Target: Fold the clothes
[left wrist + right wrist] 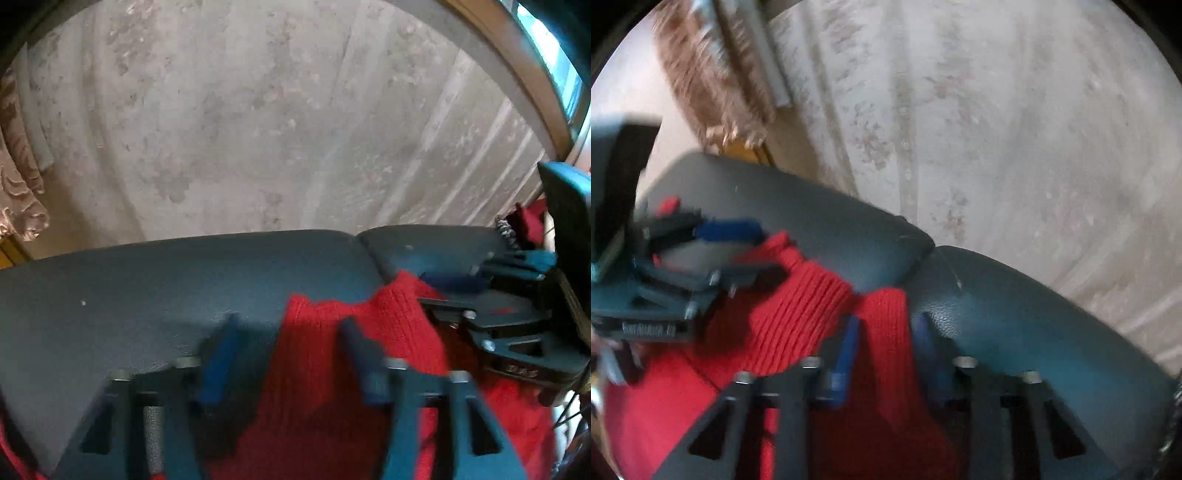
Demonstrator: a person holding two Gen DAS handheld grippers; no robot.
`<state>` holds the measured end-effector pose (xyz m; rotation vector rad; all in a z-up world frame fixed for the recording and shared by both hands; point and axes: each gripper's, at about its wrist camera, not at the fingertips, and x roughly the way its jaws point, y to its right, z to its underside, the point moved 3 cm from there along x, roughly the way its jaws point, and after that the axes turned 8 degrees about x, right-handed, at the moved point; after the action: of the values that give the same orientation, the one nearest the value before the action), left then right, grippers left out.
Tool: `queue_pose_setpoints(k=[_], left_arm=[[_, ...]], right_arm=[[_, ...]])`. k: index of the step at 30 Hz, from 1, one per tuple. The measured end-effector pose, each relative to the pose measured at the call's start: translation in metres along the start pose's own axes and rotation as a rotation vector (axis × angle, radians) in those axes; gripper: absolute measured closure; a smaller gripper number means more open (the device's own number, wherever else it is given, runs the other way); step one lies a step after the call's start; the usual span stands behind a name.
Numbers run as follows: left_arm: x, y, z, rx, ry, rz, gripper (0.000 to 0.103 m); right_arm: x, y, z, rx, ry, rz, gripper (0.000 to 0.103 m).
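We have the red ribbed knit garment draped over the back edge of the dark grey padded leather bench, hem or cuff end up at the seam between the two cushions. Left tongs sit spread, blue fingers straddling a strip of the knit; fabric runs between them but we see no pinch. Right tongs look the same: spread, a narrow red band between the blue pads, gaps on both sides. Both tools point toward the pale patterned curtain, side by side, each one visible in the other's view. Our read: paired placement at one edge suits lifting or laying that edge evenly for a fold. The scene fits both about to close on the edge and just let go of it. Motion blur hides fine contact.
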<state>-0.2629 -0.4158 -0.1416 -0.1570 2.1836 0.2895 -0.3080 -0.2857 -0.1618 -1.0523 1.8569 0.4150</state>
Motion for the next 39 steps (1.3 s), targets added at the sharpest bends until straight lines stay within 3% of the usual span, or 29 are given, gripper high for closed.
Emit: queue_pose_setpoints(k=[2,8,12,20,25,32,39], left_arm=[[-0.008,-0.001,0.001,-0.044,0.021,0.043,0.095],[-0.062,0.008,0.016,-0.039,0.148,0.084,0.096],[-0.097,0.021,0.041,-0.011,0.203,0.091,0.096],[-0.101,0.034,0.119,-0.012,0.130,0.051,0.096],[-0.101,0.030,0.150,-0.065,0.092,0.022,0.094],[-0.126,0.026,0.146,-0.108,0.131,-0.008,0.089],[-0.133,0.034,0.106,-0.112,0.201,-0.050,0.085]], right_arm=[[-0.010,0.002,0.001,0.027,0.023,-0.010,0.096],[-0.061,0.009,0.010,0.137,0.132,-0.109,0.096],[-0.097,0.004,0.038,0.165,0.187,-0.154,0.096],[-0.096,0.001,0.123,0.237,0.141,-0.160,0.096],[-0.092,-0.003,0.150,0.205,0.088,-0.121,0.094],[-0.107,-0.015,0.154,0.151,0.102,-0.064,0.094],[-0.123,-0.037,0.129,0.076,0.172,0.004,0.094]])
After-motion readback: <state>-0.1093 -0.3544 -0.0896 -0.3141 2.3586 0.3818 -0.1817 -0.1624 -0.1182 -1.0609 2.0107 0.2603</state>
